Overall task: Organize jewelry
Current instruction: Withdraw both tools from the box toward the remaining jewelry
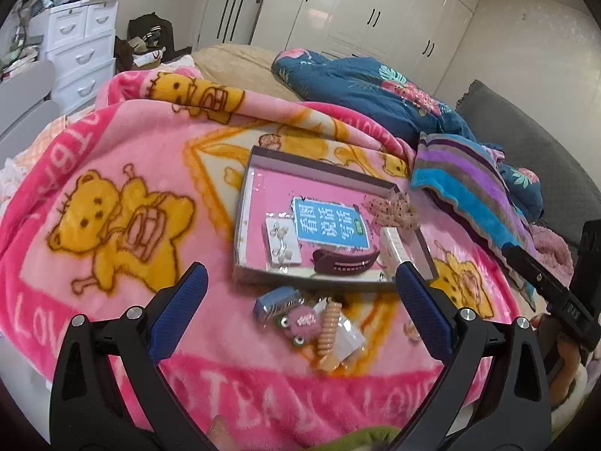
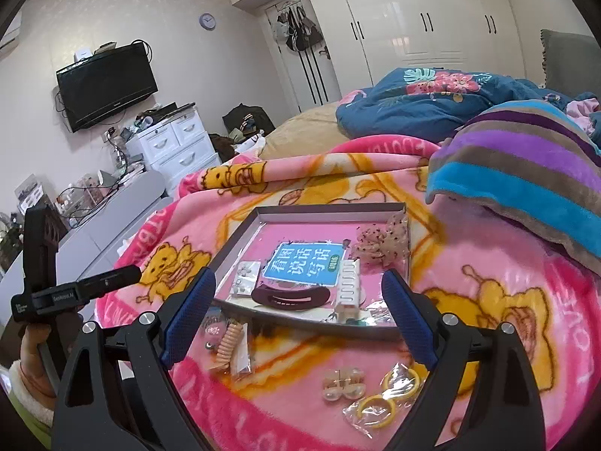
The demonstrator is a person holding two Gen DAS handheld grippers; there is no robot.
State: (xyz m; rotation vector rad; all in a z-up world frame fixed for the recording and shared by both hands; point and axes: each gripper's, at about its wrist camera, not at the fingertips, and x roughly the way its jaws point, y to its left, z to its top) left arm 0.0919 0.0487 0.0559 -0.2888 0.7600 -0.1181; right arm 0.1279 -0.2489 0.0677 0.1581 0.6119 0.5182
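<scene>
A shallow pink-lined box (image 1: 259, 165) (image 2: 240, 233) lies on the bear blanket. Inside it are an earring card (image 1: 282, 245) (image 2: 246, 278), a dark red hair claw (image 1: 343, 261) (image 2: 291, 296), a white comb (image 1: 392, 246) (image 2: 350, 291) and a lacy bow (image 1: 390, 206) (image 2: 381, 246). Loose in front lie a peach spiral hair tie (image 1: 326, 329) (image 2: 227, 345), a pink round clip (image 1: 304, 319), pearl earrings (image 2: 343, 383) and bagged yellow rings (image 2: 388, 394). My left gripper (image 1: 300, 282) is open above the loose pile. My right gripper (image 2: 296, 293) is open over the box's near edge, holding nothing.
A striped blanket (image 1: 469, 184) (image 2: 526, 173) and a blue floral quilt (image 1: 375, 90) (image 2: 432, 105) are heaped to the right. White drawers (image 1: 80, 49) (image 2: 176, 143) stand past the bed's left side. A wardrobe (image 2: 413, 18) lines the far wall.
</scene>
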